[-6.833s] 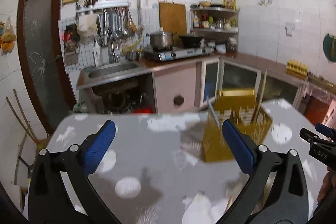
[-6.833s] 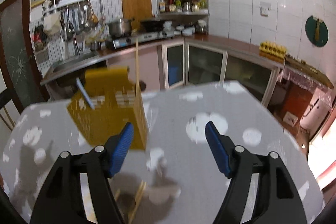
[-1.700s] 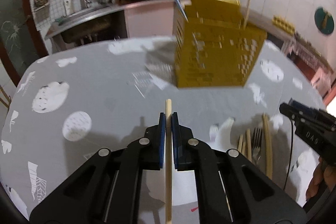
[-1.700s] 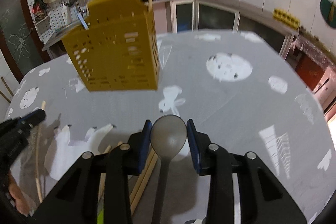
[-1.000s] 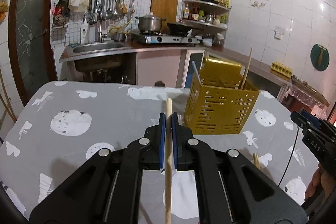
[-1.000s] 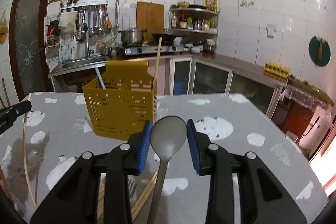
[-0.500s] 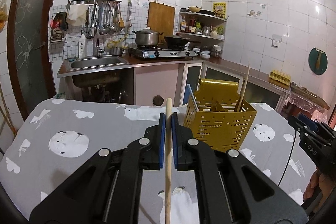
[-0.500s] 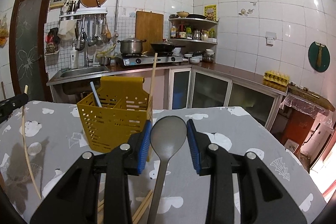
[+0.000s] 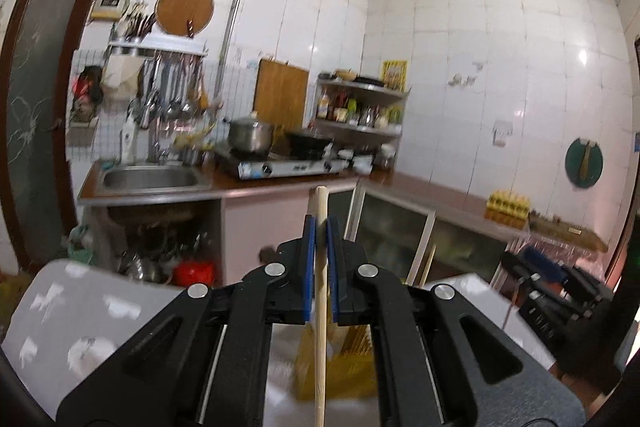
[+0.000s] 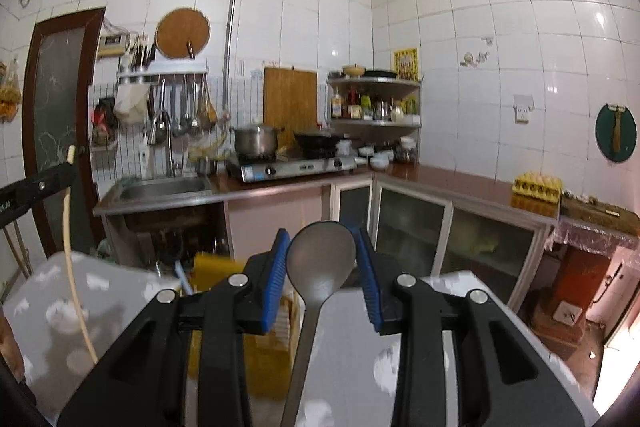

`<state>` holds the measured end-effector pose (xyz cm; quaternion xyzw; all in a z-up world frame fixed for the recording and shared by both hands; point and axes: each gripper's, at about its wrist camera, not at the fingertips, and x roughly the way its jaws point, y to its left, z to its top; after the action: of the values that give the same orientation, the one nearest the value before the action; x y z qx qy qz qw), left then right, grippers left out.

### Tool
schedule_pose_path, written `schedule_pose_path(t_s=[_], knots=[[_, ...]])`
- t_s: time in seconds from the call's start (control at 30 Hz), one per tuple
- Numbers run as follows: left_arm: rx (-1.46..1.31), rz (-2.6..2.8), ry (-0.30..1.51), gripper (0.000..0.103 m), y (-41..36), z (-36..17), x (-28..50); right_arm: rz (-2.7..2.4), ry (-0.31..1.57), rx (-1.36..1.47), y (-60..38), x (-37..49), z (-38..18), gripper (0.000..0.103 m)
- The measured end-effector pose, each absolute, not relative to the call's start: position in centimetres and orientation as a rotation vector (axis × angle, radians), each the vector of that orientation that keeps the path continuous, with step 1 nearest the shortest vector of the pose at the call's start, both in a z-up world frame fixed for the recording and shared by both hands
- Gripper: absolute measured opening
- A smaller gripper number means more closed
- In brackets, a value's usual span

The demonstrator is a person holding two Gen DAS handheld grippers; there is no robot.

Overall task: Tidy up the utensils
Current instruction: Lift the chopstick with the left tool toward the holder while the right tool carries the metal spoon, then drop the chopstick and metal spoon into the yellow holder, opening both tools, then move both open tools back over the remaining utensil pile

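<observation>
1. Your left gripper point(image 9: 320, 267) clamps a wooden chopstick point(image 9: 320, 327); your right gripper point(image 10: 322, 283) clamps a grey spoon point(image 10: 320, 267)
2. Neither is stowed yet: the yellow caddy point(image 10: 264, 363) sits at 6 o'clock, below both grippers

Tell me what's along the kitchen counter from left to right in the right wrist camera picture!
sink → silver pot → black pan → white bowls → egg tray

text: none legible | yellow wall poster point(image 10: 405, 63): print too blurred to read
</observation>
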<state>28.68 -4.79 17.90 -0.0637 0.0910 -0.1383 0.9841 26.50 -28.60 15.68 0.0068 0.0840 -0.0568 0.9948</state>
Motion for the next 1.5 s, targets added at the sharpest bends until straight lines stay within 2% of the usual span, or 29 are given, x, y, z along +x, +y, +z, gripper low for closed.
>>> schedule_pose_path(t_s=[0.17,0.43,0.87,0.97,1.0,1.03,1.07,1.1,1.13,1.27,1.33,1.43,1.5], knots=[[-0.118,-0.29,0.134,0.005,-7.3,19.5,31.9,-0.108,0.133,0.042,-28.7,29.8,17.2,0.034],[-0.048,-0.287,0.099,0.005,-10.4,17.7,37.1,-0.097,0.16,0.072,-29.1,34.7,15.2,0.034],[-0.071,-0.276,0.304,0.005,-8.5,10.6,39.7,-0.087,0.317,0.029,-28.6,36.7,9.6,0.034],[-0.072,-0.27,0.338,0.005,-7.5,10.8,38.7,-0.091,0.379,0.017,-28.5,36.2,9.3,0.04],[-0.07,-0.266,0.345,0.011,-7.2,11.0,38.3,-0.093,0.403,0.02,-28.5,35.6,9.3,0.046],[-0.066,-0.259,0.355,0.026,-6.7,11.2,37.5,-0.098,0.419,0.023,-28.7,35.0,9.3,0.051],[-0.063,-0.249,0.361,0.036,-6.3,11.4,36.8,-0.104,0.435,0.03,-28.8,34.4,9.4,0.052],[-0.062,-0.239,0.359,0.052,-6.0,11.5,36.3,-0.106,0.451,0.037,-29.0,33.6,9.4,0.052],[-0.059,-0.224,0.351,0.06,-5.3,11.7,35.1,-0.109,0.464,0.042,-29.1,32.9,9.4,0.052],[-0.035,-0.204,0.374,0.07,-3.4,11.6,31.9,-0.129,0.499,0.047,-29.3,29.6,8.9,0.057],[-0.036,-0.193,0.39,0.087,-2.2,11.2,30.2,-0.133,0.529,0.052,-29.4,28.1,8.1,0.058],[-0.007,-0.178,0.398,0.098,-1.0,10.1,27.9,-0.141,0.569,0.059,-29.2,26.5,6.7,0.06],[0.005,-0.172,0.414,0.098,-0.5,9.2,26.7,-0.148,0.595,0.062,-29.1,25.5,5.4,0.062]])
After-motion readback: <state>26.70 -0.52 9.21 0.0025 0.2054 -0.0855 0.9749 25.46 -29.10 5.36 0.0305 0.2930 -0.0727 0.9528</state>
